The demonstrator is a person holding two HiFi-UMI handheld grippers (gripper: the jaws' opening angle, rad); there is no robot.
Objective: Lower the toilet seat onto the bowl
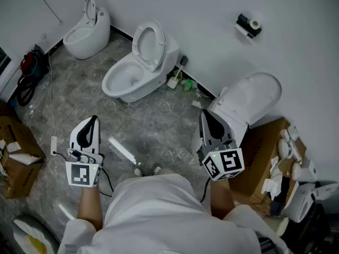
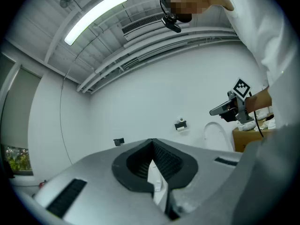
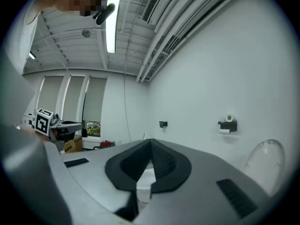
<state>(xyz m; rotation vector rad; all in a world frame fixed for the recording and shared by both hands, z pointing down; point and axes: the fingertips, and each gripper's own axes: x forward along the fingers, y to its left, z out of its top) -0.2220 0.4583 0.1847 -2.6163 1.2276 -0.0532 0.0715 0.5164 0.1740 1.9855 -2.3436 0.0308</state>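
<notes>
Three white toilets stand along the wall in the head view. The middle toilet has its seat and lid [image 1: 150, 44] raised over the open bowl [image 1: 123, 81]. The right toilet [image 1: 249, 100] also has its lid up, close by my right gripper [image 1: 204, 115]. That gripper is shut and holds nothing. My left gripper [image 1: 93, 119] is shut and empty too, held over the floor about a metre short of the middle toilet. Both gripper views tilt up at the wall and ceiling, with the jaws of the left gripper [image 2: 152, 142] and the right gripper [image 3: 151, 143] meeting at the tip.
A cardboard box [image 1: 16, 155] sits at the left and another box [image 1: 264, 157] with white parts at the right. A toilet-paper holder [image 1: 249, 25] hangs on the wall. Bottles [image 1: 183, 83] stand by the middle toilet. A power strip [image 1: 54, 144] and cables lie on the floor.
</notes>
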